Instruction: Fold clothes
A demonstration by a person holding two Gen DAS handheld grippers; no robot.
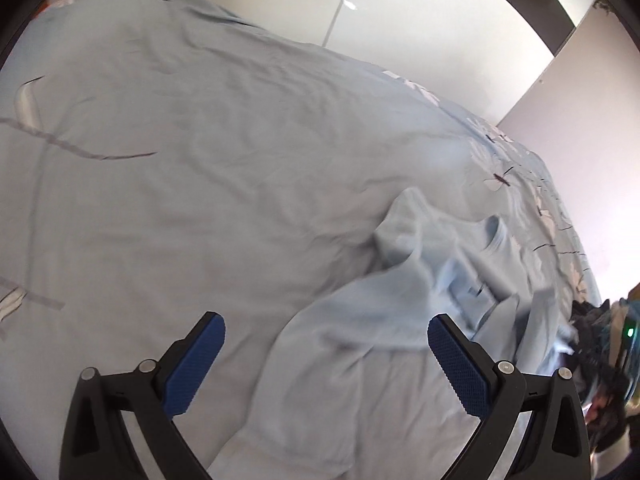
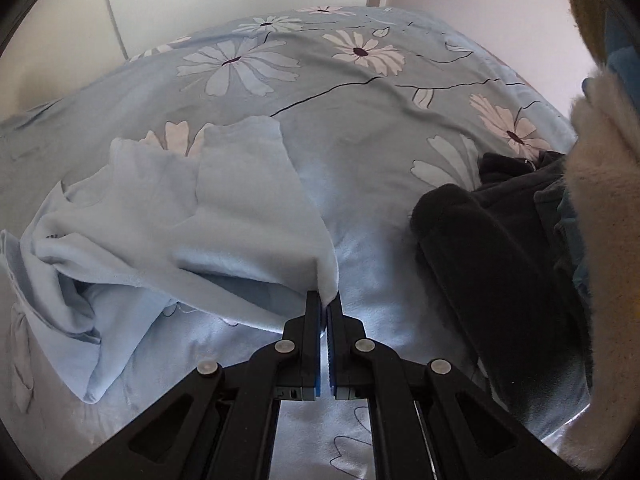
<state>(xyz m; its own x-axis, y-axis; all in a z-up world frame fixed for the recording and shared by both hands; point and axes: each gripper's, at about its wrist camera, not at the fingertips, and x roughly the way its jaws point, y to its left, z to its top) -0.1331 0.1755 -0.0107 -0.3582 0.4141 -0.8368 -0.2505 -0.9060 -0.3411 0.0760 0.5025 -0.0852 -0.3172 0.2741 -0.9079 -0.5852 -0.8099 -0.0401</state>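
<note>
A light blue shirt point(image 2: 192, 216) lies rumpled on the bed. My right gripper point(image 2: 325, 300) is shut on the shirt's edge and lifts that corner a little off the bedcover. In the left wrist view the same shirt point(image 1: 400, 304) lies crumpled at lower right. My left gripper point(image 1: 325, 334) is open and empty, just above the shirt's near part, with blue pads point(image 1: 456, 360) spread wide.
The bed has a pale blue bedcover point(image 1: 180, 160) with a daisy print point(image 2: 360, 52). A pile of dark clothes point(image 2: 492, 248) lies at the right, with a cream fluffy garment point(image 2: 600, 200) beyond it. A white wall point(image 1: 420, 20) runs behind the bed.
</note>
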